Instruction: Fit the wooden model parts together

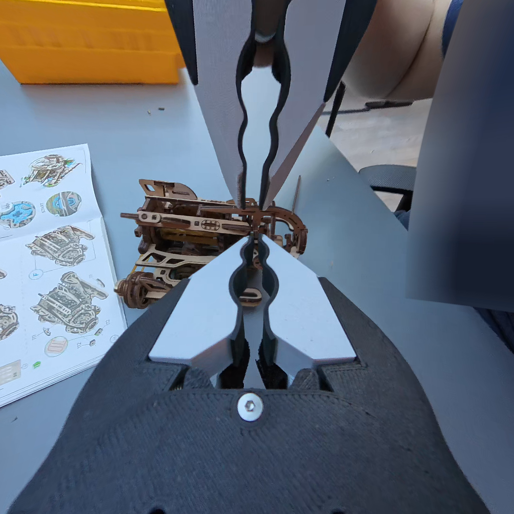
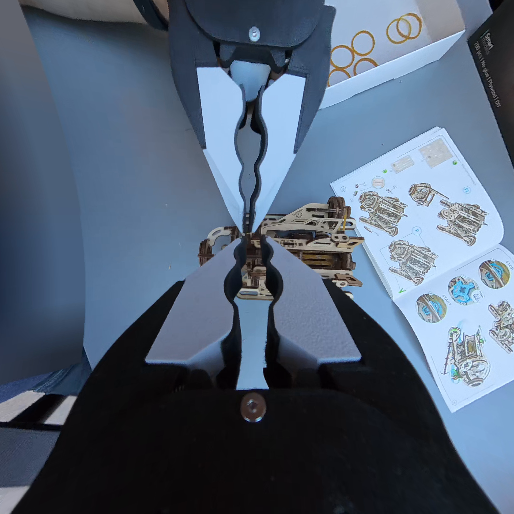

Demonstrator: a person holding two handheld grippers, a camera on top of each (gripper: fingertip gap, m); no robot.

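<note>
A partly built wooden model [image 1: 194,236] lies on the grey table [image 1: 139,133]; it also shows in the right wrist view [image 2: 306,250]. My left gripper [image 1: 253,239] comes in low and is shut on a thin wooden part at the model's right end. It enters the right wrist view from the top [image 2: 248,226]. My right gripper [image 2: 252,238] faces it, jaws pinched on the model's dark top frame. It comes down from the top in the left wrist view [image 1: 252,207]. The two grippers' tips almost touch. The gripped spot is mostly hidden by the fingers.
An open instruction booklet [image 1: 55,250] lies beside the model, also in the right wrist view [image 2: 431,250]. A yellow bin [image 1: 89,41] stands at the back. A white box [image 2: 434,50] holds rubber bands [image 2: 361,43]. A black box [image 2: 492,69] lies nearby. The table edge [image 1: 361,172] is close. The tips of both grippers are at nearly the same place.
</note>
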